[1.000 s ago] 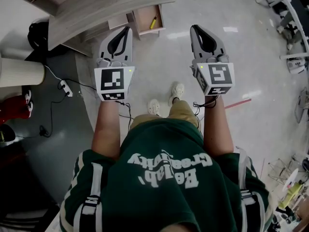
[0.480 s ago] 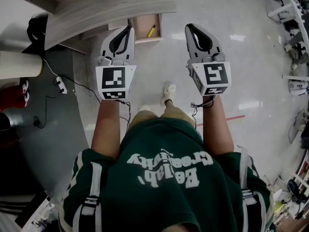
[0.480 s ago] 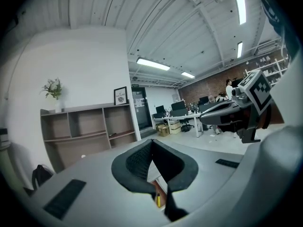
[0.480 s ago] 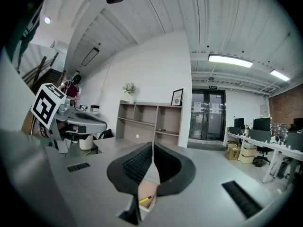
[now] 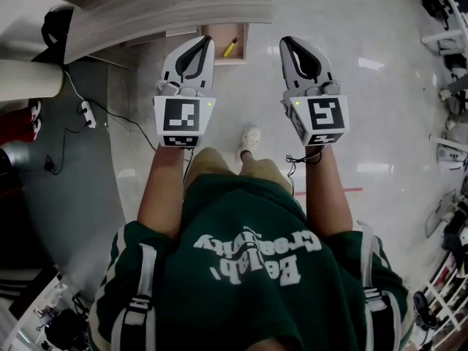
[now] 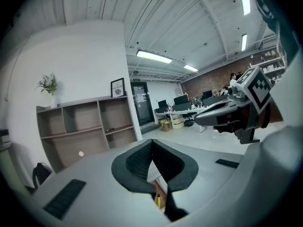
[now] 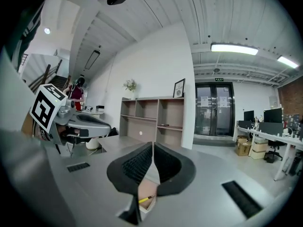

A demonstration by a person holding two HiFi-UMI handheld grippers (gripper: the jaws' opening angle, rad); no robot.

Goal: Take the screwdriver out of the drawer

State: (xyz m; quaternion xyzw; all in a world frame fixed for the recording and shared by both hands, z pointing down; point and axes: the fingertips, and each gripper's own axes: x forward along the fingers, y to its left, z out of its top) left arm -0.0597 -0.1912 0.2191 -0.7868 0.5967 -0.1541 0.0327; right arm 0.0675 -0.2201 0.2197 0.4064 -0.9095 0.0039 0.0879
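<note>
Held left gripper point(image 5: 207, 42) and right gripper point(image 5: 287, 42) toward the open drawer point(image 5: 239, 34), jaws pressed together, empty. Saw yellow screwdriver point(image 5: 231, 46) inside, under desk point(image 5: 161, 6); power strip point(image 5: 86, 112) leftward.

You're standing in an open-plan office: desks with monitors point(image 7: 273, 119), glass double doors point(image 7: 213, 115), an open shelf unit point(image 7: 151, 119), ceiling strip lights point(image 7: 234, 48) and a polished floor point(image 5: 380, 108)
</note>
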